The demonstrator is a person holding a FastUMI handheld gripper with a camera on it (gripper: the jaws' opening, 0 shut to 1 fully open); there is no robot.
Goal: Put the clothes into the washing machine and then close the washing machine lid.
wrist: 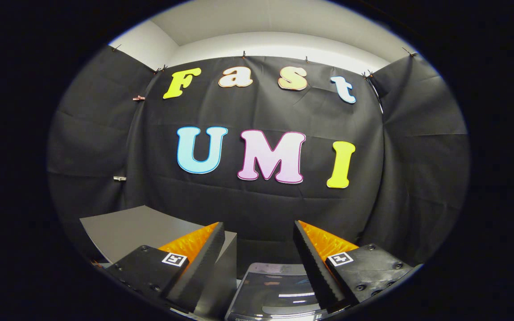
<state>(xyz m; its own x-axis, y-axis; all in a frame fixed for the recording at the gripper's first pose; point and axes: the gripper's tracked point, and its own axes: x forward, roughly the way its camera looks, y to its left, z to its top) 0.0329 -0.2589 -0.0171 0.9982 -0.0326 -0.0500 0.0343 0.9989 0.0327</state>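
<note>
Black cloth hangs behind; the gripper (259, 249) is held high with fingers spread and nothing between, above a shiny lid (275, 290).

Booth wall (257, 209) behind everything is thin black cloth, matt, creased and wrinkled, clipped up along the top. Room wall above it (275, 42) looks painted, smooth, matt white. My hand-held gripper (259, 229) sits with fingers spread wide, nothing between them; inner faces (310, 263) are ridged, saw-toothed, matt; the housings look like hard matt plastic with screws. Grey box top (136, 227) beside the left finger is flat, smooth, matt. Washing machine lid (275, 290) between and below the fingers is glossy, smooth, reflecting light streaks.
</note>
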